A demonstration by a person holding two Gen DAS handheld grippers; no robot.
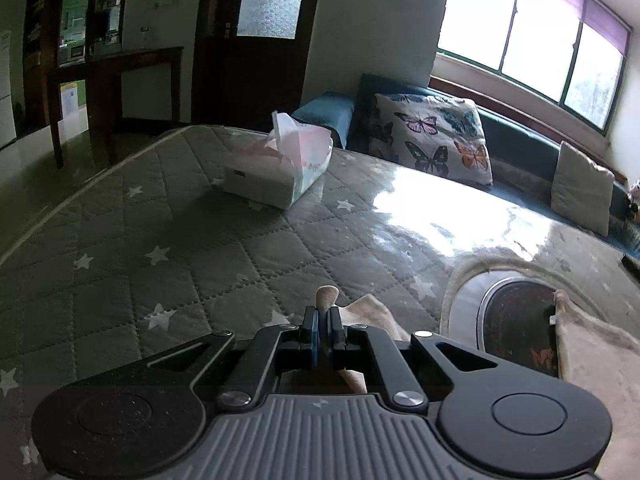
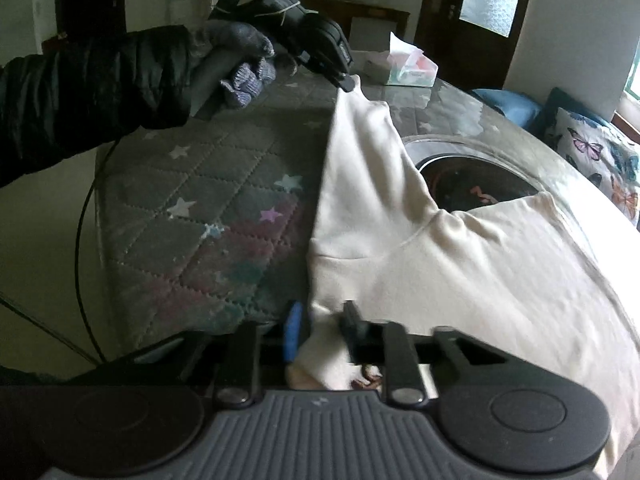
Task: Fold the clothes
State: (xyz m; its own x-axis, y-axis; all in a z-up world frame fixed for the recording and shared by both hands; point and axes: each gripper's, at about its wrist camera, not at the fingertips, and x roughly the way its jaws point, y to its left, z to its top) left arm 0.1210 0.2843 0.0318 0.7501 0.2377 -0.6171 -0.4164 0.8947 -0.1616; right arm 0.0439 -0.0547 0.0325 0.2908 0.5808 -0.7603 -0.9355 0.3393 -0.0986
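A cream garment (image 2: 460,256) lies spread on the quilted star-pattern table cover (image 2: 192,184). My left gripper (image 1: 323,316) is shut on a pinch of its edge, and cream cloth (image 1: 326,295) pokes out past the fingertips. In the right wrist view the left gripper (image 2: 347,82) lifts that corner above the table. My right gripper (image 2: 324,320) has its jaws a little apart around the garment's near corner, with cloth bunched between them. More of the garment (image 1: 596,356) shows at the right of the left wrist view.
A tissue box (image 1: 276,168) stands at the table's far side. A round dark recess (image 1: 516,324) with a metal rim is set in the table. A bench with a butterfly cushion (image 1: 432,136) runs under the window. A black cable (image 2: 86,216) hangs off the left table edge.
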